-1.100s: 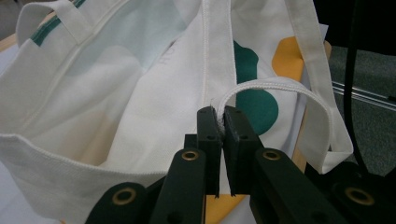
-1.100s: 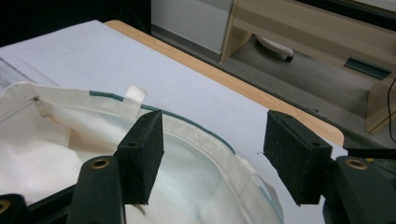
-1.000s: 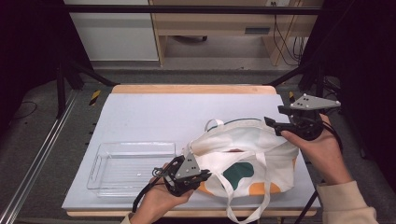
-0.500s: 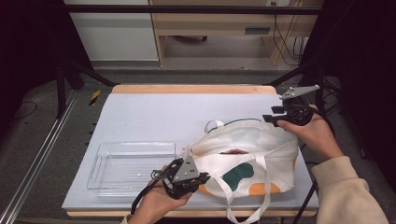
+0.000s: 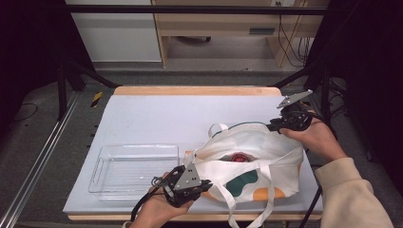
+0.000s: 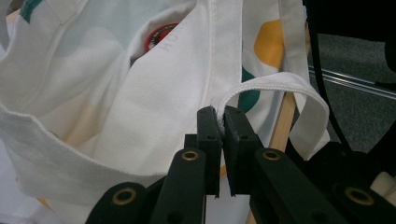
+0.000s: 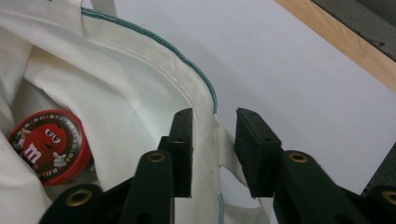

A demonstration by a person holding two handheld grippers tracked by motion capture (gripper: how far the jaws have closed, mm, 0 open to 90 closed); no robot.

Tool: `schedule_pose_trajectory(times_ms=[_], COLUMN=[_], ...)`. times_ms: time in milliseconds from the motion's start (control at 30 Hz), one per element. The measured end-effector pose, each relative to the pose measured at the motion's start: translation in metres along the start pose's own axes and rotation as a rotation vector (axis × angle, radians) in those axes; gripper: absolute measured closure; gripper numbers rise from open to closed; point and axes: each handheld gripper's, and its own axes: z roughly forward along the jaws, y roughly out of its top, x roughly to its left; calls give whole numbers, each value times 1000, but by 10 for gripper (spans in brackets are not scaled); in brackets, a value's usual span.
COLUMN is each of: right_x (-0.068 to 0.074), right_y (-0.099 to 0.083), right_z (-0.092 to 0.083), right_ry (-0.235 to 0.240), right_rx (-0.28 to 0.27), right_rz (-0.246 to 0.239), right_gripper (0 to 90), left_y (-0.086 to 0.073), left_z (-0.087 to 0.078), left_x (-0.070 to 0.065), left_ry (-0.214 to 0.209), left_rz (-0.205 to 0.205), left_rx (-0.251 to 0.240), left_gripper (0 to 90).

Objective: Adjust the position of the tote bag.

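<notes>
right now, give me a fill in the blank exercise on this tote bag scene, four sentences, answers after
1. The left tool is shut on the tote bag's ____.
2. Inside the bag lies a round tin whose lid is ____.
3. The clear plastic tray sits on the table to the ____ of the bag in the high view.
4. The right tool straddles the bag's far rim, which is trimmed in ____ stitching.

Missing words: rim; red; left; green
</notes>
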Motion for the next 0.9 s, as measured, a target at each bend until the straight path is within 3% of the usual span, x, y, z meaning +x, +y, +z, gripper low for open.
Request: schedule_pose_trajectory(times_ms=[267, 467, 800, 900], right_x=[7, 12, 10, 7], right_y=[-11, -21, -42, -47], right_z=[-9, -12, -17, -17], right_ry=[11, 0, -29, -40], right_rx=[-8, -26, -64, -70], right_rz=[-19, -23, 31, 45], right_gripper=[845, 860, 867, 869], left_y=[-5, -8, -16, -19], left_z=[-1, -1, -1, 1], left_x=[-5, -6, -11, -13], left_ry=[-2, 2, 3, -14], left_rz=[3, 2, 11, 10], left_rx=[1, 8, 44, 57], left_gripper=[859, 859, 859, 860])
